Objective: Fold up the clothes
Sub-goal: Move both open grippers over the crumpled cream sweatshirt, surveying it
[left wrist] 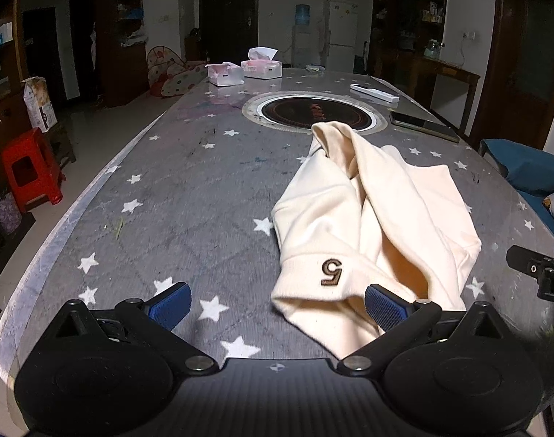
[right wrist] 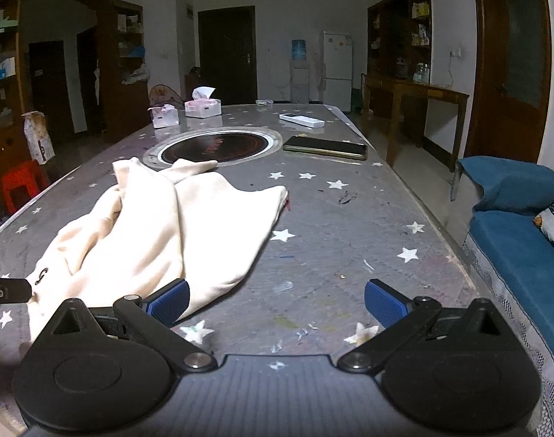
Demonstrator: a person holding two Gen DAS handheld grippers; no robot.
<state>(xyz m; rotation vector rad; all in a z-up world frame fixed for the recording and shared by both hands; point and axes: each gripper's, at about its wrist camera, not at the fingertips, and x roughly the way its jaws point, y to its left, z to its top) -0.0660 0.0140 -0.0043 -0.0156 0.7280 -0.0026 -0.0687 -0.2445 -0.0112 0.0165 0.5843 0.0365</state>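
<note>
A cream garment (left wrist: 378, 215) with a brown "5" patch lies crumpled on the grey star-print table (left wrist: 189, 196). My left gripper (left wrist: 277, 307) is open near the table's front edge; the garment's hem lies between its blue pads, close to the right pad (left wrist: 384, 307). In the right wrist view the same garment (right wrist: 160, 229) spreads to the left. My right gripper (right wrist: 277, 302) is open, its left pad (right wrist: 169, 300) at the cloth's near corner, bare table between the fingers.
A round inset cooktop (left wrist: 313, 111), a phone (left wrist: 422, 125), a white remote (left wrist: 373, 93) and two tissue boxes (left wrist: 240, 71) sit farther along the table. A red stool (left wrist: 29, 171) stands to the left, a blue sofa (right wrist: 524, 240) to the right.
</note>
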